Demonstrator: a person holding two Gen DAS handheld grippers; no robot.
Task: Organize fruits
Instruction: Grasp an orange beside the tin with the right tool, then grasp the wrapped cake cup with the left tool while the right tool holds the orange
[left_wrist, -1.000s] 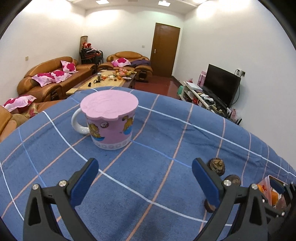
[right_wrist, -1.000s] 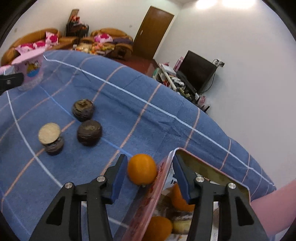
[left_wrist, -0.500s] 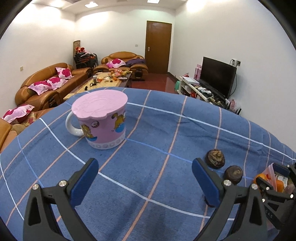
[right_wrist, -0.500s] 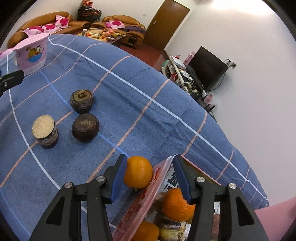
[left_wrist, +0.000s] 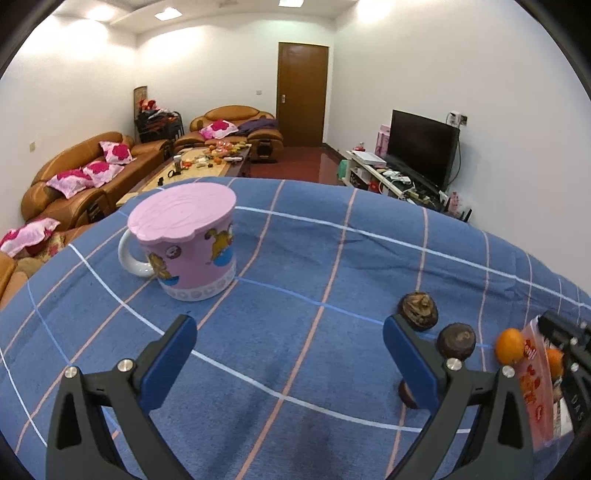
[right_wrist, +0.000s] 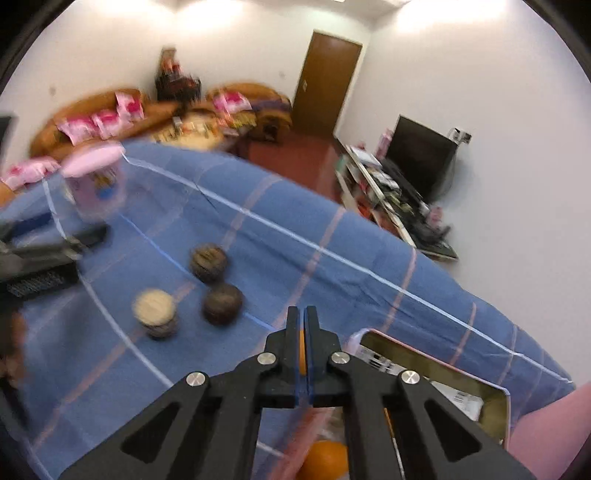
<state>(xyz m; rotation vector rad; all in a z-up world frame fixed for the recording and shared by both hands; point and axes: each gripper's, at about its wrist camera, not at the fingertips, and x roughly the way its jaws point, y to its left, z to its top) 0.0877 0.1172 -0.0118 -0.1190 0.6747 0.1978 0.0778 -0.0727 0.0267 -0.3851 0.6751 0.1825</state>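
right gripper (right_wrist: 304, 314) snapped closed, empty; orange (left_wrist: 510, 346) beside box (right_wrist: 491, 406).

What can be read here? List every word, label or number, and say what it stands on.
"DAS": white letters down the black body of the right gripper, in the left wrist view; possibly part of a longer word.
White lettering on the red printed wrapper: partly hidden, too small to read.
Paper labels inside the tin: blurred, unreadable.
Pink mug: cartoon pictures only, no legible words.
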